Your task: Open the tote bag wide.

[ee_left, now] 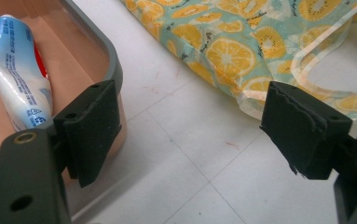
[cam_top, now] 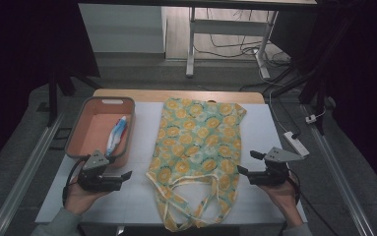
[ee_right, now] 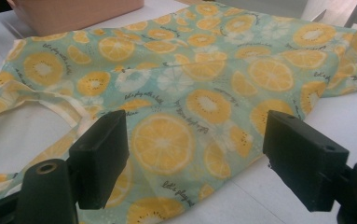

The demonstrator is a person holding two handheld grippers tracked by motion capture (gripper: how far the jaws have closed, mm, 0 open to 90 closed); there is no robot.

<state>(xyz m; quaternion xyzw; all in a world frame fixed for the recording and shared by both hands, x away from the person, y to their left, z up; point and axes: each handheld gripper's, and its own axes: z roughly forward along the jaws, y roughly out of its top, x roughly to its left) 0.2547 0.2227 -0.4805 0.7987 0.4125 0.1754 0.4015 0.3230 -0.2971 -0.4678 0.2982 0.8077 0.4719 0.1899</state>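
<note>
Tabletop [cam_top: 141, 196]: white surface, wooden strip along the far edge; carries everything listed below.

Bag [cam_top: 198, 147]: cloth, teal with a yellow citrus-slice print, laid flat at the middle of the tabletop. Body toward the far edge, two loop handles toward the person, the loops reaching the near edge. It lies between the two tongs and just right of the bin.

Bin [cam_top: 75, 135]: pink inside with a grey rim, oblong, on the left part of the tabletop, beside the bag but apart from it.

Left tongs [cam_top: 126, 175]: held in the person's left hand at the bin's near corner, pointing right toward the bag's handles. Jaws spread, nothing between them (bare tabletop shows in the gap in the left gripper view).

Right tongs [cam_top: 249, 162]: held in the right hand just off the bag's right edge, pointing left at it. Jaws spread, pinching nothing; in the right gripper view the bag's printed cloth lies beyond the gap.

Tube [cam_top: 116, 135]: white and blue with red at the cap end, lying in the bin along its right wall.
</note>
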